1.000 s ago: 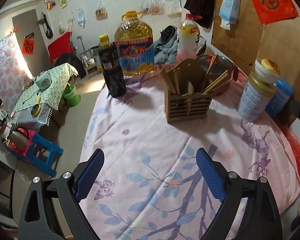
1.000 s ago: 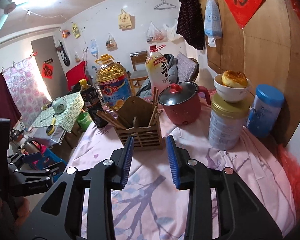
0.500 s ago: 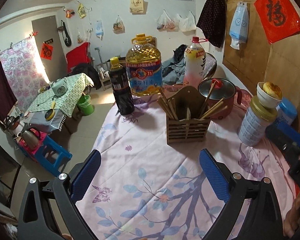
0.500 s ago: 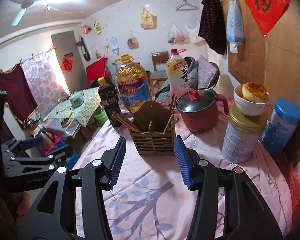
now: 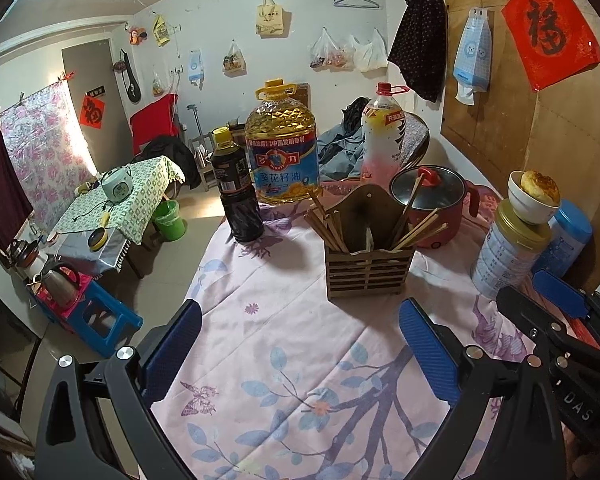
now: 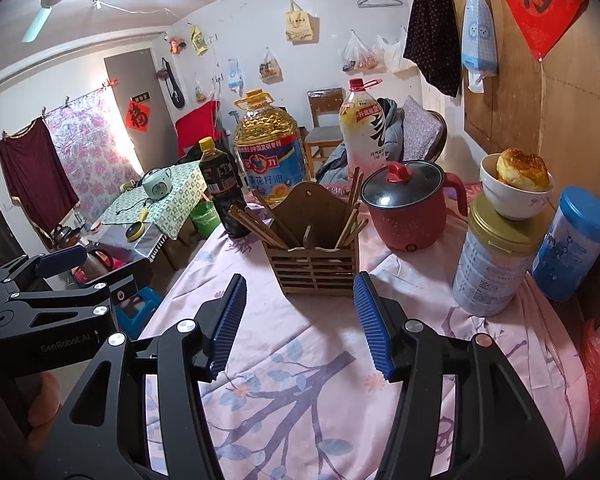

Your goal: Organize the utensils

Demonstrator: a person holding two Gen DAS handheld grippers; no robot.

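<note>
Left wrist: your left gripper (image 5: pixel 300 344) hangs with jaws wide apart and empty over the cloth (image 5: pixel 284 320). The holder (image 5: pixel 368 272), full of chopsticks (image 5: pixel 326 228), stands just ahead.

Right wrist: your right gripper (image 6: pixel 300 320) is opening, nothing between its jaws; holder just beyond, pot (image 6: pixel 412 216) behind.

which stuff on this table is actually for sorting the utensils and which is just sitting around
For the job:
- wooden utensil holder
- chopsticks standing in it
- left tongs, open and empty
- right tongs, opening, nothing between them

Just lying about:
- red pot
- oil jug
- dark sauce bottle
- tin with a bowl on top
- blue canister
</note>
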